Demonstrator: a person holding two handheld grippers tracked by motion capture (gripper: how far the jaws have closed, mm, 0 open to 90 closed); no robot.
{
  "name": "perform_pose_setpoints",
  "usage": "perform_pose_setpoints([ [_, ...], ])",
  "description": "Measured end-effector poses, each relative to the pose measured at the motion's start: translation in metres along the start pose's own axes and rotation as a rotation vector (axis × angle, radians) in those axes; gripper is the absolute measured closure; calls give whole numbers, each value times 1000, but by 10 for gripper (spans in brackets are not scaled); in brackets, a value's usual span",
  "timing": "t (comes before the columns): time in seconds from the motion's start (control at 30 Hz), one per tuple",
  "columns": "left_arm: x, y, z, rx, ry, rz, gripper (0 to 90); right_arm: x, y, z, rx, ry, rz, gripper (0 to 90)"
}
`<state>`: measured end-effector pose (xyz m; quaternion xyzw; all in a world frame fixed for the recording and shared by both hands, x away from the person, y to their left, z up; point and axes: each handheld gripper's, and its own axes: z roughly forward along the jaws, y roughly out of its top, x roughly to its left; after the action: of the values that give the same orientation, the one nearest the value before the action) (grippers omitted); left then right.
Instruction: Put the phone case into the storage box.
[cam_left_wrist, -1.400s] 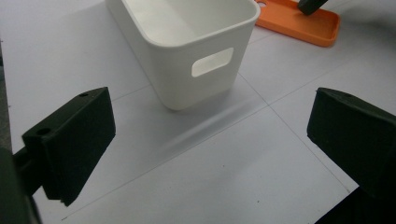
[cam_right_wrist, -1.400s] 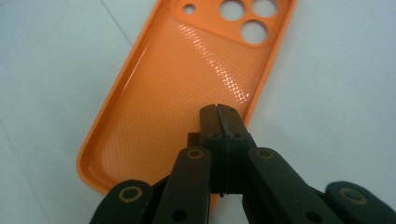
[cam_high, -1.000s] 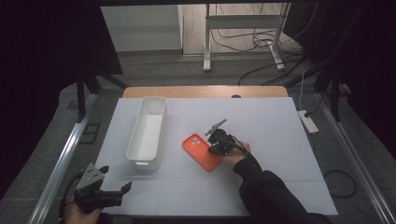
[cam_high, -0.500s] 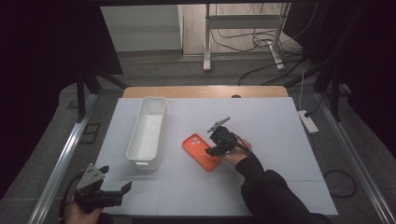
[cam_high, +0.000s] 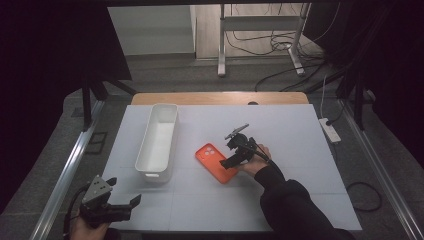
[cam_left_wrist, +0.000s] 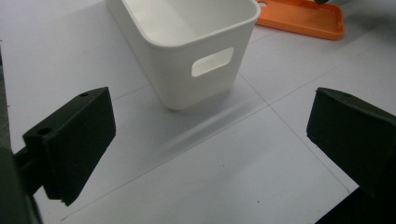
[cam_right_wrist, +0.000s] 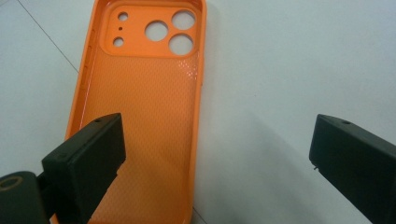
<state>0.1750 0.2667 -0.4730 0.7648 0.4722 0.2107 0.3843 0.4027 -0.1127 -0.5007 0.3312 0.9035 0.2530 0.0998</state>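
1. The right gripper (cam_high: 235, 150) sits at the lower right end of the orange case (cam_high: 216, 162); its jaws have just been opening and now stand wide apart, pressing on nothing.
2. In the right gripper view, one jaw hangs over the case's near end and the other over bare table (cam_right_wrist: 289, 70), so the case's right edge lies between them.
3. The case lies flat near the middle of the table, hollow side up, camera holes at the far end.
4. A white bin (cam_high: 159, 140) stands just left of the case, apart from it, long side running away from the person.
5. The left gripper (cam_high: 125, 206) is at the near left corner of the table, well apart from the case, jaws spread wide and empty.
6. In the left gripper view, the bin's near end with its handle slot (cam_left_wrist: 212, 61) faces those jaws, the case (cam_left_wrist: 303, 18) beyond it.
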Motion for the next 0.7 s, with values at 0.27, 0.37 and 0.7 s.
perform_pose_setpoints([
  [0.27,0,0,0,0,0,0,22,2,-1,8,41,1,-8,50],
  [0.37,0,0,0,0,0,0,22,3,-2,13,63,-1,-11,56],
  [0.7,0,0,0,0,1,3,22,2,-5,14,73,17,-24,168],
])
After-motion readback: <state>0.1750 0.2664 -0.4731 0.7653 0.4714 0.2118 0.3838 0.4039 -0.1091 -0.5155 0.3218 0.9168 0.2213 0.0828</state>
